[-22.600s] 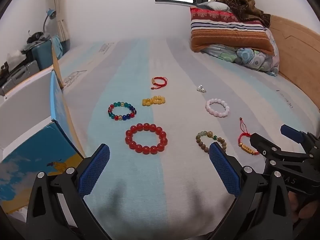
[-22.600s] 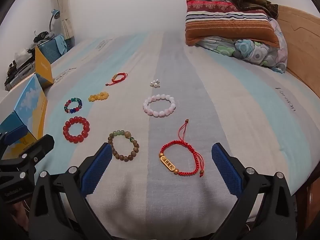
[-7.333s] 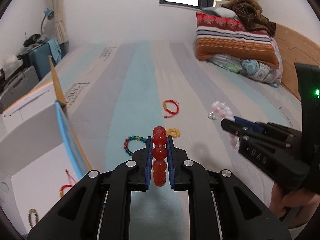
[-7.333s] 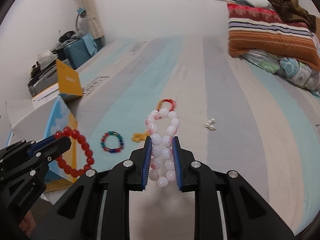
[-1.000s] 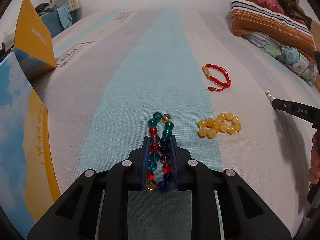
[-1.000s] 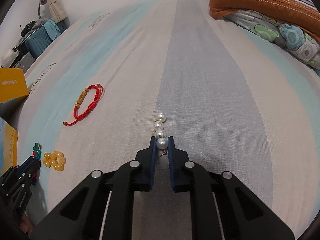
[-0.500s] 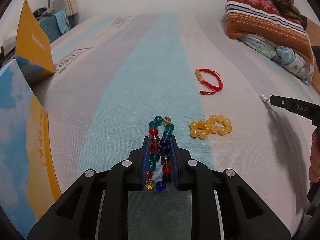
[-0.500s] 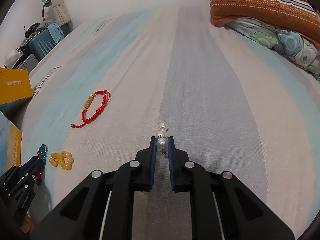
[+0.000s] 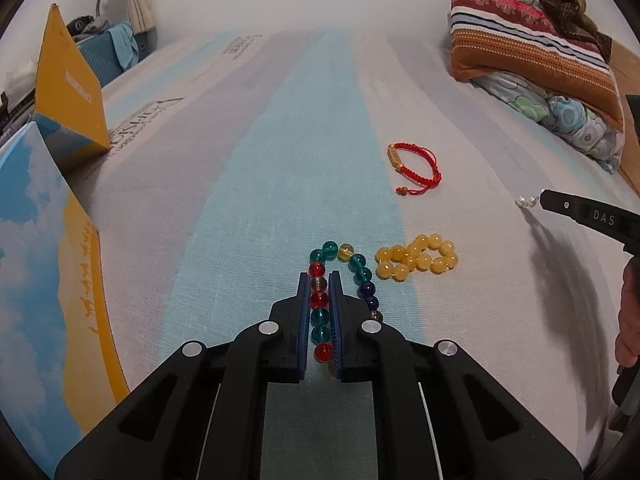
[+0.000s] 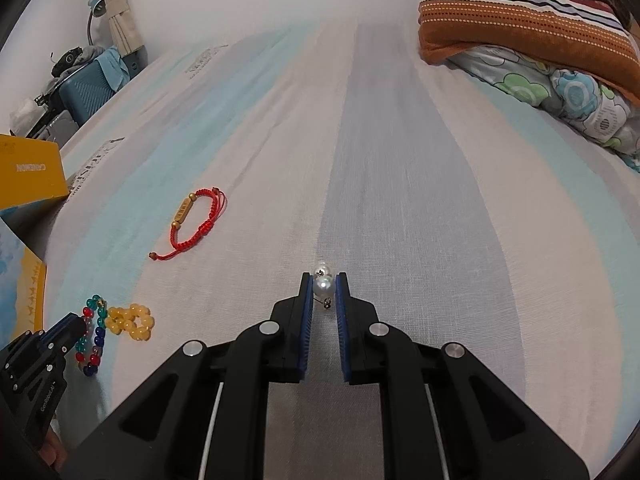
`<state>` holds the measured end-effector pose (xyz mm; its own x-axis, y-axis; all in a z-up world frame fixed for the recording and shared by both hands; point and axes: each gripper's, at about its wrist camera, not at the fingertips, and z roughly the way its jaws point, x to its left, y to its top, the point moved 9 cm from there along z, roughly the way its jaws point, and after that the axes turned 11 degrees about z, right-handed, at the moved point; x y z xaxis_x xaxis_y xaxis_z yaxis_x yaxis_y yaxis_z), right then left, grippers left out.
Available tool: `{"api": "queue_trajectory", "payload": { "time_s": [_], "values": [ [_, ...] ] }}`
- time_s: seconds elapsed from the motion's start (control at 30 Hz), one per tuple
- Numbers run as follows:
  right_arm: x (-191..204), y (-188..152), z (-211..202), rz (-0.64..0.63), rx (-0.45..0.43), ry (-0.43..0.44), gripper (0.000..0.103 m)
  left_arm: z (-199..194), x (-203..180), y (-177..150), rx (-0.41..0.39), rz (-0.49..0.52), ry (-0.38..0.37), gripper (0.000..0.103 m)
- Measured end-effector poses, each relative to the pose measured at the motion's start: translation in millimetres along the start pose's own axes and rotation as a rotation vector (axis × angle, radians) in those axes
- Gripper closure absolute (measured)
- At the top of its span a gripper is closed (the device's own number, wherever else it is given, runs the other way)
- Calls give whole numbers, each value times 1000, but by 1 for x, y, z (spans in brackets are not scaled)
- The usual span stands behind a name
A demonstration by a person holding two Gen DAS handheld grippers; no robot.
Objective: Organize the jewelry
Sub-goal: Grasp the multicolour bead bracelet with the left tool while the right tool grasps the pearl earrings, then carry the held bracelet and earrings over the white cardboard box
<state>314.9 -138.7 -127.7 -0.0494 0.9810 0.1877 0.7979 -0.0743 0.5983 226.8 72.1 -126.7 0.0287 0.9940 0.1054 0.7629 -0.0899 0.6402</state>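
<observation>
In the left wrist view, the left tongs (image 9: 319, 284) have just been closing, and the blue pads now pinch 1 side of the multicoloured bead bracelet (image 9: 320, 300), with a single row of red, teal and clear beads between them. The bracelet's other side curves out past the right pad onto the striped bedsheet (image 9: 280, 152). Just beside it lies the yellow bead bracelet (image 9: 416, 258), and farther up the bed the red cord bracelet (image 9: 416, 168). A blue-and-yellow box (image 9: 48, 248) stands at the left edge. At the right edge the right tongs (image 9: 538, 202) carry small pearls at their tip.

In the right wrist view, the right tongs (image 10: 323, 284) are clamped on the pearl earrings (image 10: 323, 285), 1 pearl between the pads and another peeking beyond the tips, just above the sheet. The striped pillow (image 10: 520, 12) lies top right.
</observation>
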Motion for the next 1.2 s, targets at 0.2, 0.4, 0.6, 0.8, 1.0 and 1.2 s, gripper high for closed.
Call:
{"api": "queue_trajectory", "payload": {
  "time_s": [0.2,0.4,0.6,0.8,1.0,1.2],
  "values": [
    [4,-1,-9,-9,-8,6,92,-11,-2,3,-14,-4,-6,95],
    [6,1,-28,-11,-26,16,92,-26,-4,5,-30,-7,-13,95],
    [9,0,-48,-15,-44,27,92,-44,-8,7,-47,-6,-25,95],
    [16,-1,-68,-25,-63,34,92,-59,-14,10,-53,-16,-83,95],
    [14,-11,-85,-8,-60,51,92,-78,-11,10,-53,-26,-93,95],
    [16,-19,-105,-4,-56,60,92,-100,-12,14,-61,-10,-86,95]
  ]
}}
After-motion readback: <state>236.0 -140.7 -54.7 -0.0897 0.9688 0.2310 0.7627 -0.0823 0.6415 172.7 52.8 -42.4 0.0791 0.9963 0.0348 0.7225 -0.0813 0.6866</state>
